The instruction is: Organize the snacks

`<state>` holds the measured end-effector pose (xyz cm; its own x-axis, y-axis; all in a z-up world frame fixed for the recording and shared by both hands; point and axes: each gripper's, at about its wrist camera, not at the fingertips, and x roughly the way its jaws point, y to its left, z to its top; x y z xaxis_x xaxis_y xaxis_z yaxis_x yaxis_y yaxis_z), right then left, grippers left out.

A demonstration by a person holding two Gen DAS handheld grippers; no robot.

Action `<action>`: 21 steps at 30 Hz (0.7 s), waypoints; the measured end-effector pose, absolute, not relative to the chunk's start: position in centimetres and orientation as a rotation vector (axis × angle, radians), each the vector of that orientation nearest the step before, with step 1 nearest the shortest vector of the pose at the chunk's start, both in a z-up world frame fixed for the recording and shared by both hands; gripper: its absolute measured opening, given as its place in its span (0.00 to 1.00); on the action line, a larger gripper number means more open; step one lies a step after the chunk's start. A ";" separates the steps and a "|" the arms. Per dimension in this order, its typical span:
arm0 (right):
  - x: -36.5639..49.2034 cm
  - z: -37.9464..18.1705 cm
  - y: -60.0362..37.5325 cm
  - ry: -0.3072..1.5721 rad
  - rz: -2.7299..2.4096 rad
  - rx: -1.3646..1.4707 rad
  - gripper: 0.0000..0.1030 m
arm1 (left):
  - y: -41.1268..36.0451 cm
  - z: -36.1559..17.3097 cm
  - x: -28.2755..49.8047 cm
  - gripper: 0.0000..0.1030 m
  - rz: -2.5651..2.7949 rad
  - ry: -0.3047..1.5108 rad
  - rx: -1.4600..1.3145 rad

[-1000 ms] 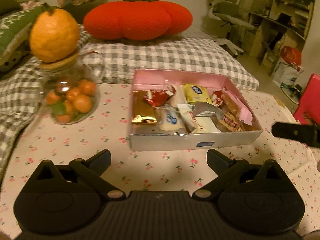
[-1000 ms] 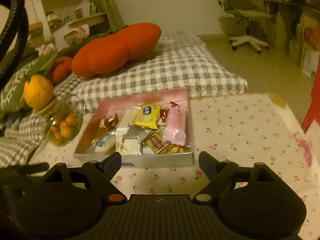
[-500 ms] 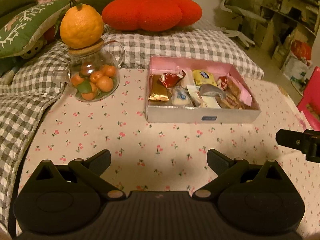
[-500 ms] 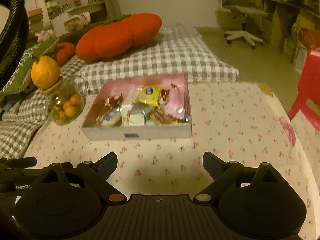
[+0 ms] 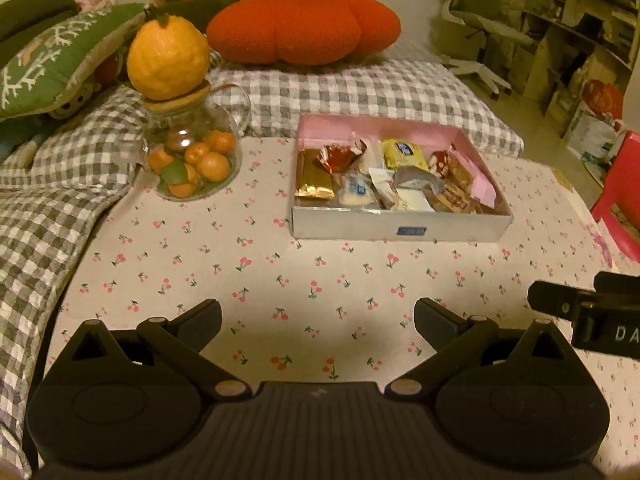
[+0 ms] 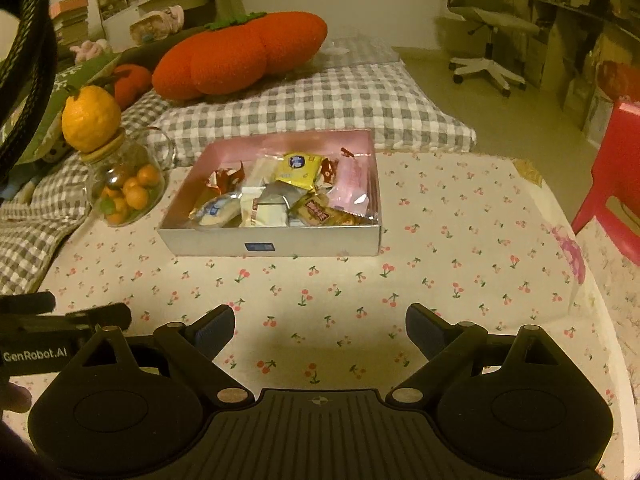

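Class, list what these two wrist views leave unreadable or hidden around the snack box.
- Blue label on the snack box, both views: print too small.
- Lower snacks, both views: buried under the upper wrappers.
- Right gripper, left wrist view: cut off by the frame edge.
- Glass jar contents: blurred by glare.

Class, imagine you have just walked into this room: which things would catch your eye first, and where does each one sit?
The big red tomato-shaped cushion stands out most, lying on the checked bedding behind the table. Next comes the open pink-lined box full of wrapped snacks, on the cherry-print cloth in the middle. To its left stands a glass jar of small oranges with a large orange fruit perched on its lid.
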<state>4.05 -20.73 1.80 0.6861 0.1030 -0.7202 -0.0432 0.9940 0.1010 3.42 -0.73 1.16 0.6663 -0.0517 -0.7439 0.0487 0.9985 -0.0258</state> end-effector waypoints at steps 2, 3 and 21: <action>4.0 1.8 -20.7 0.809 0.080 0.073 0.92 | -0.9 1.2 3.4 1.00 -0.050 0.834 0.000; 4.0 1.8 -20.7 0.809 0.078 0.070 0.92 | -1.0 1.3 3.3 1.00 -0.049 0.832 0.003; 3.8 1.3 -20.3 0.822 0.083 0.043 0.92 | -1.8 0.8 2.7 1.00 -0.053 0.846 0.030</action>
